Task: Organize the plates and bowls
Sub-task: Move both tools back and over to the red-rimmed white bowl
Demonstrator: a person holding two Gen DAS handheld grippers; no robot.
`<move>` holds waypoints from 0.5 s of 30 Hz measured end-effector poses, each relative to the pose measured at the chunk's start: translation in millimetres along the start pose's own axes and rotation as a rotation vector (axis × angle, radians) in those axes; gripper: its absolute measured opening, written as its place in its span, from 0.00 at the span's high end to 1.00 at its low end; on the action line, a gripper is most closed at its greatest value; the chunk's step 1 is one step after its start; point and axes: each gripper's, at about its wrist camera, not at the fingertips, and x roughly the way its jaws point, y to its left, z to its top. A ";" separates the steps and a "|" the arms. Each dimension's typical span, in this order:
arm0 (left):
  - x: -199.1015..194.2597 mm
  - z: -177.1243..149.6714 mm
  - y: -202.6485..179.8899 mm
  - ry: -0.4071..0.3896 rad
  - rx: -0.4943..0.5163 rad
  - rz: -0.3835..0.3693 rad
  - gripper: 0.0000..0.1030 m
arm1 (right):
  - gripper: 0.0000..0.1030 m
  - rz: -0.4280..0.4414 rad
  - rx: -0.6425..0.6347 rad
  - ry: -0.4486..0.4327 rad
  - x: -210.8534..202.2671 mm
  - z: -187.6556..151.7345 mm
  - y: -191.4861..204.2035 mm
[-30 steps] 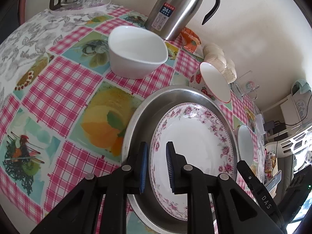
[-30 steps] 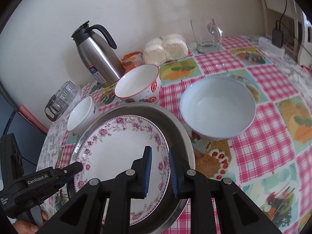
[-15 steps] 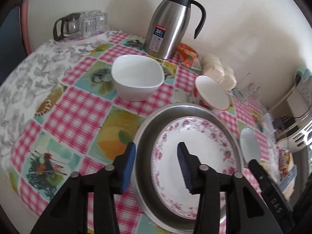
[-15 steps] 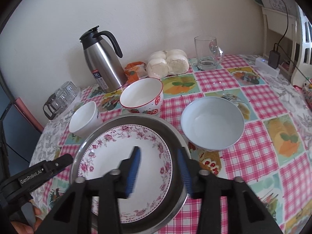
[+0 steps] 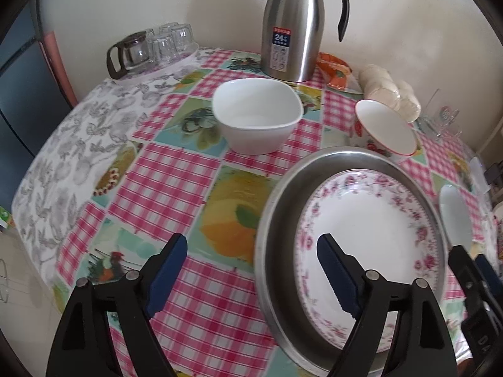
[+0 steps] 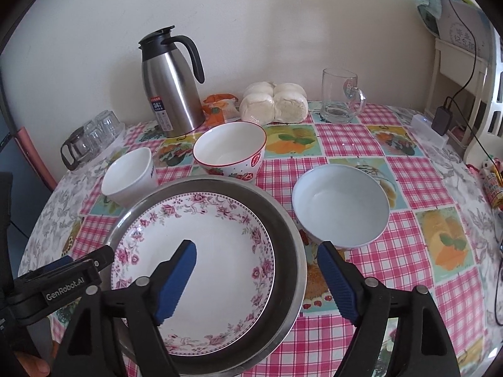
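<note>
Seen from the right wrist view, going left to right across the bench (image 6: 355, 141) with its pink-checked fruit-print cloth: a cluster of clear glasses (image 6: 91, 136) sits at the far left edge, at about ten o'clock from the floral plate. Next comes the white square bowl (image 6: 127, 177), just beside the steel tray's rim at eleven o'clock. The floral plate (image 6: 201, 235) lies flat inside the steel tray (image 6: 290, 251), in the middle of the near bench. Behind them stands the steel thermos jug (image 6: 168, 88), upright against the wall. The strawberry bowl (image 6: 231, 150) sits at twelve o'clock from the plate, close against the tray's far rim. Wrapped white buns (image 6: 273, 102) and a glass mug (image 6: 341, 97) lie farther back. The pale blue bowl (image 6: 341, 205) rests at two o'clock from the plate, just beside the tray. The left hand-held gripper (image 5: 251, 270) hangs over the tray's left rim, its jaws spreading apart with nothing clamped. The right hand-held gripper (image 6: 256, 278) hangs over the tray's right rim, jaws likewise spreading apart and gripping nothing.
</note>
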 end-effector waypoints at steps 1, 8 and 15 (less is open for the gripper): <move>0.5 -0.2 0.4 -0.001 0.002 0.008 0.16 | 0.16 -0.002 -0.001 0.000 0.3 0.0 0.0; 0.3 -0.4 0.3 -0.022 0.013 0.033 0.11 | 0.03 -0.016 -0.006 0.009 2.5 -0.4 -0.6; -4.1 0.9 -3.1 -0.060 0.027 0.039 0.09 | 0.00 -0.053 -0.028 0.000 3.9 -1.1 -0.2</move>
